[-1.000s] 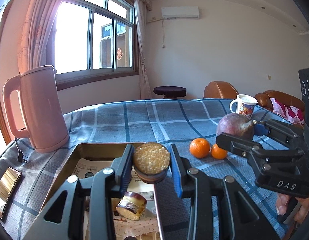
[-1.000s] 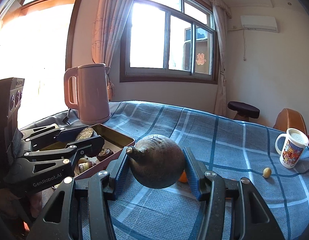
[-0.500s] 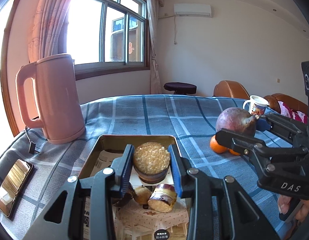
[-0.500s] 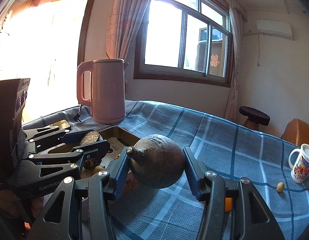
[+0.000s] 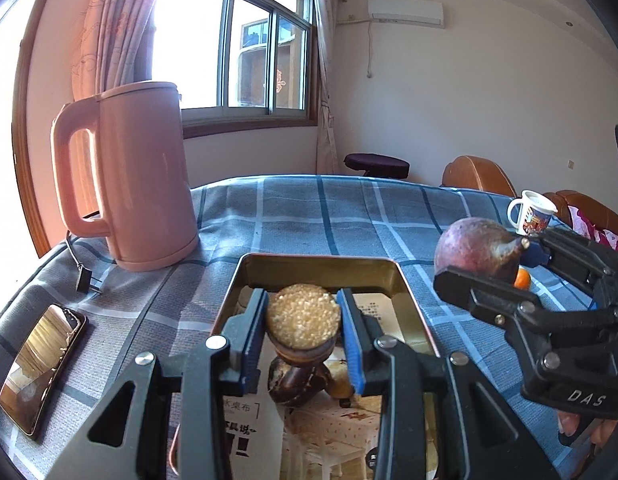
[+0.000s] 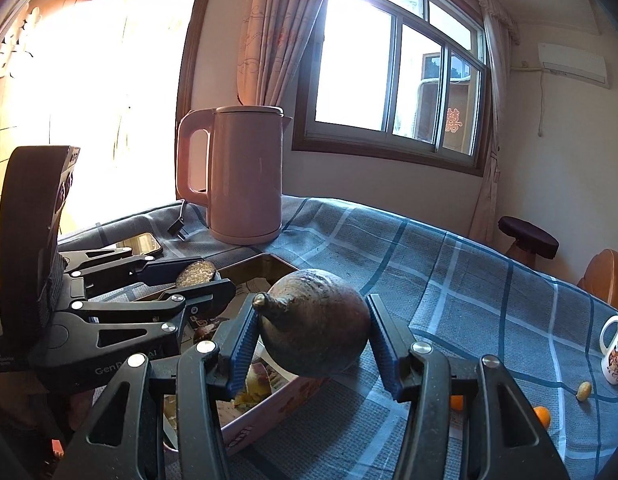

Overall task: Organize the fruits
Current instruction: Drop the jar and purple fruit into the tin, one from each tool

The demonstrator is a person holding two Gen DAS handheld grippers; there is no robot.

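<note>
home, living rm | curtains | AC unit | sofa

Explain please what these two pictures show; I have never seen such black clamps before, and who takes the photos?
A person holds two hand-held tools, and a camera on each one looks along its fingers. The left gripper is shut on a cut fruit half with a grainy yellow face, above a gold metal tin. The right gripper is shut on a round dark purple fruit with a stem. On the blue checked tablecloth stand a pink kettle and a white printed mug, with a black phone and small oranges.
</note>
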